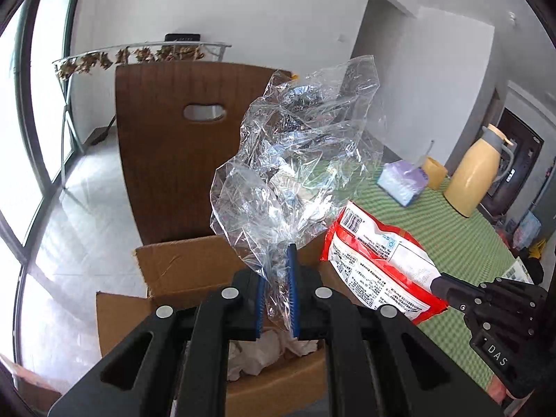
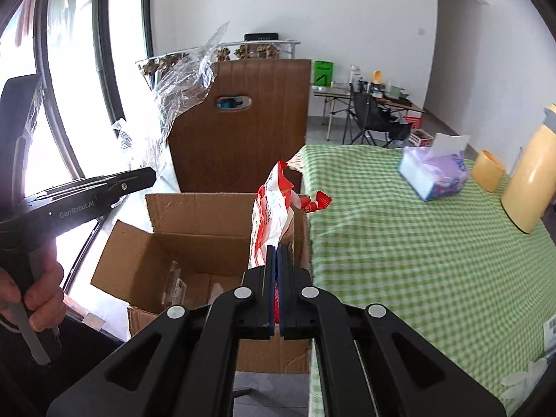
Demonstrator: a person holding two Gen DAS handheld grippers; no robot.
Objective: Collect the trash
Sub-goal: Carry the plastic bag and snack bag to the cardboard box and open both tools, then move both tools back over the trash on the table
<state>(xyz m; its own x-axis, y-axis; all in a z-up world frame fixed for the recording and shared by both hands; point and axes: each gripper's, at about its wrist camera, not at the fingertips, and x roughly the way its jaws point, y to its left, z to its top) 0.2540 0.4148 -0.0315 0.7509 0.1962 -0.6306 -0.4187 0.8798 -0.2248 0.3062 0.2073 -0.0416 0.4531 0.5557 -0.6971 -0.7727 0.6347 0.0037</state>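
My left gripper [image 1: 277,264] is shut on a crumpled clear plastic bag [image 1: 295,160] and holds it above an open cardboard box [image 1: 166,264]. White crumpled paper [image 1: 264,351] lies inside the box. My right gripper [image 2: 277,253] is shut on a red and white snack wrapper [image 2: 272,215], held over the box's right side [image 2: 194,222]. The wrapper also shows in the left wrist view [image 1: 375,264], with the right gripper [image 1: 438,283] behind it. The left gripper [image 2: 149,175] and the clear bag [image 2: 173,93] show at the left of the right wrist view.
A brown chair back [image 1: 180,146] stands behind the box. The table with a green checked cloth [image 2: 417,243] lies to the right, bearing a tissue pack [image 2: 434,173], a yellow cup [image 2: 488,170] and a yellow thermos [image 2: 531,180]. Windows are at the left.
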